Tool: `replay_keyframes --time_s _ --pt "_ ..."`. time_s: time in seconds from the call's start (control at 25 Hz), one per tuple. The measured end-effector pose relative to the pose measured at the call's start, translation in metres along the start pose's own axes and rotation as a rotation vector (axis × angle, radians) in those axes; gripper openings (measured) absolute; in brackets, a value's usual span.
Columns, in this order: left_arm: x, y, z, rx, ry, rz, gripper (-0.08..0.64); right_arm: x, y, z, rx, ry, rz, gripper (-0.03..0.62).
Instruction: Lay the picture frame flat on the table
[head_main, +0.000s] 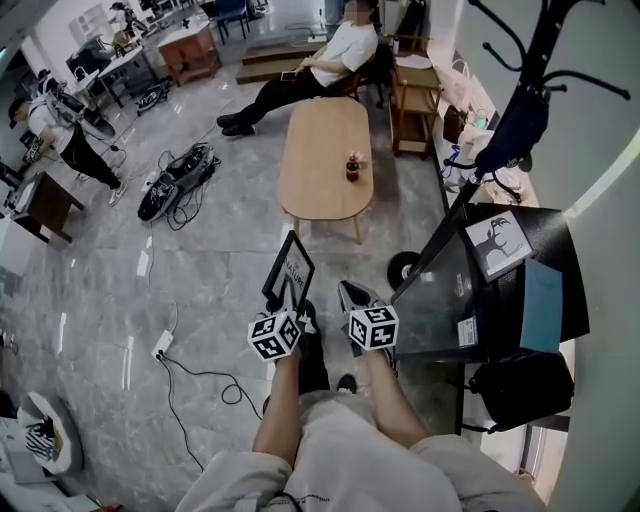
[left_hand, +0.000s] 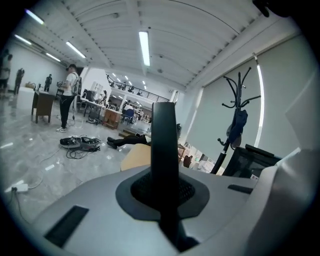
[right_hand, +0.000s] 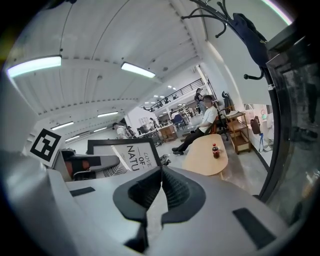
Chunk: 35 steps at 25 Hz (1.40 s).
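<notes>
My right hand-held gripper (right_hand: 161, 170) hides the lower half of the picture frame (right_hand: 135, 152), cutting its lettering short.

Your left gripper (left_hand: 162, 186) and right gripper (right_hand: 161, 172) are of the same build.
- Shells: pale grey, smooth, rounded mouldings, with dark rectangular recesses (right_hand: 247, 220) to either side of the jaws.
- Jaw pads (right_hand: 177, 189): black, finely ribbed, set in a dark rounded collar.
- A marker cube sits behind each pair of jaws, left (head_main: 274, 336) and right (head_main: 373, 327). Both have white faces with black square patterns.
- Seen from the right gripper, the left one shows an orange-red part inside its grey housing.
- Behind the grippers you wear pale beige shorts (head_main: 335, 435) and a light top (head_main: 250, 480) with small dark print.
</notes>
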<state>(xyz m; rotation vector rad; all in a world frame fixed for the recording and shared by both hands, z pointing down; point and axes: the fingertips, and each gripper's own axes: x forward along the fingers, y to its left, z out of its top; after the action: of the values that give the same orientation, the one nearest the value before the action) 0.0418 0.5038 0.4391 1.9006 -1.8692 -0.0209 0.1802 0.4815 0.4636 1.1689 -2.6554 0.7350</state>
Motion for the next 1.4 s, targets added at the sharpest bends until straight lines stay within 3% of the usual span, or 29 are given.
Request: replay_keyframes --time_s 0.28,0.6,0.76,1.0,1.16,1.4 --pt "0.057 0.003 0.028 0.006 -0.011 -0.029 0.026 0.041 -0.025 0.036 -0.029 -0.002 -0.019 0.035" --pt "0.12 0.038 0.051 0.024 0.021 0.0 0.026 0.11 -0.046 0.054 -0.043 0.055 -0.019 0.035" --pt "0.16 0.054 0.073 0.037 0.025 -0.001 0.026 0.155 -0.058 0.072 -0.018 0.07 -0.002 0.035" --pt "0.233 0.072 0.097 0.07 0.087 -0.029 0.027 0.218 -0.091 0.089 0.01 0.128 -0.052 0.035" --pt "0.28 0.087 0.124 0.081 0.089 -0.04 0.027 0.261 -0.101 0.113 0.014 0.102 -0.044 0.035" --pt "0.357 0.097 0.159 0.105 0.101 -0.071 0.028 0.324 -0.135 0.151 0.039 0.068 -0.109 0.035"
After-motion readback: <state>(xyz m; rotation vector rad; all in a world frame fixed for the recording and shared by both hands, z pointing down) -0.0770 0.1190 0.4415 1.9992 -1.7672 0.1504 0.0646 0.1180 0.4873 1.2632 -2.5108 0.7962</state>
